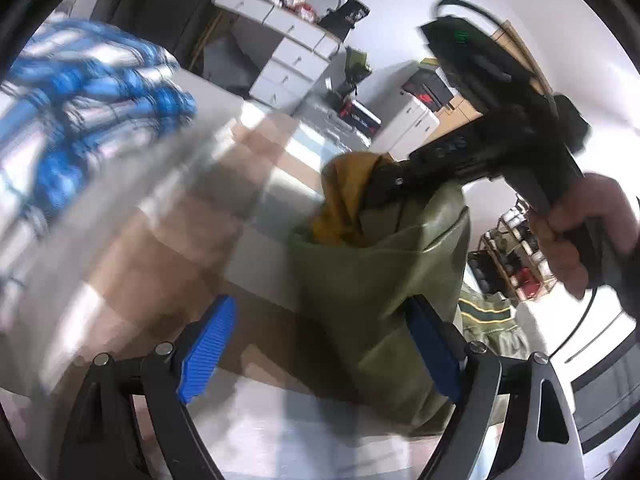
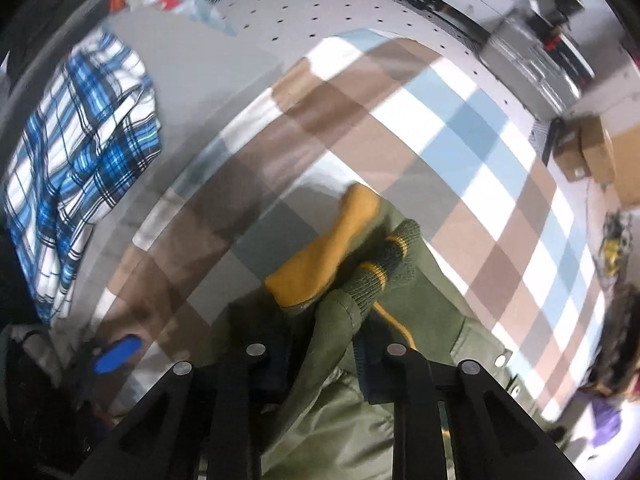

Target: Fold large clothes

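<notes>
An olive green jacket (image 1: 380, 280) with a yellow lining (image 1: 340, 208) hangs over the checked tablecloth (image 1: 168, 232), pinched at its top by my right gripper (image 1: 380, 188), which a hand (image 1: 580, 232) holds. In the right wrist view the right gripper (image 2: 324, 360) points down and is shut on a fold of the jacket (image 2: 332, 332); the knit cuffs (image 2: 400, 248) with yellow stripes dangle below it. My left gripper (image 1: 320, 344) is open, its blue pads (image 1: 206, 344) wide apart with the hanging jacket between them and no pad pressing on it.
A blue and white plaid shirt (image 2: 80, 160) lies crumpled on the table's left side. White drawers (image 1: 288, 60) and a printer (image 1: 416, 108) stand beyond the table. Cardboard boxes (image 2: 588, 148) sit on the floor at the right. Both views are motion-blurred.
</notes>
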Demonstrator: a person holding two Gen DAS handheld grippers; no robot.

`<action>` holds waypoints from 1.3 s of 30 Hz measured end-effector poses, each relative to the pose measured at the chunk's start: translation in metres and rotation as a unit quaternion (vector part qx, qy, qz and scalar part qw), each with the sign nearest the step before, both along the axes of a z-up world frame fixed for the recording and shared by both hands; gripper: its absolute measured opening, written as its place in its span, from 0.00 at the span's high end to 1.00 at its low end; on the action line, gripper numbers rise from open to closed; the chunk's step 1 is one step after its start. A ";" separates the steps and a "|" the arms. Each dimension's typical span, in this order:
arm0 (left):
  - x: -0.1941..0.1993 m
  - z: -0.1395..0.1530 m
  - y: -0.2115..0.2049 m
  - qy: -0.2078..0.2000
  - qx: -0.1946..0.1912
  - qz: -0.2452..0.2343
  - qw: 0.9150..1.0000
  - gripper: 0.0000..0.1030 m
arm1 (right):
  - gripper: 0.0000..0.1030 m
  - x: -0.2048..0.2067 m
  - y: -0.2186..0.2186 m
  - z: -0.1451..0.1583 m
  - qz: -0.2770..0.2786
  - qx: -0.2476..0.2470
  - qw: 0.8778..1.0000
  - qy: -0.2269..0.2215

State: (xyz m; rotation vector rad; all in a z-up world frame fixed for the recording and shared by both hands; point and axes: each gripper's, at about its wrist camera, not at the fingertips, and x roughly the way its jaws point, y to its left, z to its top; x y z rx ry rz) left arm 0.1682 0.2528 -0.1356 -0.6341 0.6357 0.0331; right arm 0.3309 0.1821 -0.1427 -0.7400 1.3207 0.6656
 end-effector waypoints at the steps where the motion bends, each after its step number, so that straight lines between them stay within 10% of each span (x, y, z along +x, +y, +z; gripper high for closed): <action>1: 0.006 0.000 -0.006 0.005 0.000 -0.010 1.000 0.19 | 0.80 0.004 -0.008 0.002 -0.009 0.009 1.000 -0.001; 6: 0.006 -0.005 -0.012 -0.001 -0.022 -0.018 1.000 0.19 | 0.76 0.026 -0.038 0.004 -0.048 0.052 0.997 0.027; 10: -0.017 -0.004 -0.006 -0.014 -0.035 0.000 0.999 0.19 | 0.45 0.028 -0.016 -0.015 -0.048 0.044 0.996 0.056; 15: -0.051 0.000 -0.002 -0.012 -0.008 -0.004 1.000 0.19 | 0.30 0.002 0.042 -0.047 0.006 -0.074 0.997 0.029; 23: -0.103 0.004 0.029 -0.027 -0.037 0.029 0.999 0.19 | 0.08 -0.028 0.087 -0.107 0.060 -0.271 0.960 -0.032; 26: -0.104 0.002 0.033 -0.022 -0.036 0.025 0.999 0.19 | 0.20 -0.036 0.088 -0.107 0.073 -0.300 0.950 -0.037; 28: -0.103 -0.001 0.035 -0.019 -0.036 0.025 0.999 0.19 | 0.61 -0.045 0.083 -0.104 0.104 -0.321 0.939 -0.063; 30: -0.099 -0.006 0.034 -0.016 -0.046 0.013 0.999 0.19 | 0.72 -0.045 0.075 -0.086 0.105 -0.306 0.944 -0.070; 39: -0.071 0.001 0.006 -0.003 -0.016 -0.041 0.999 0.19 | 0.79 0.001 -0.059 0.013 -0.053 -0.062 0.996 -0.025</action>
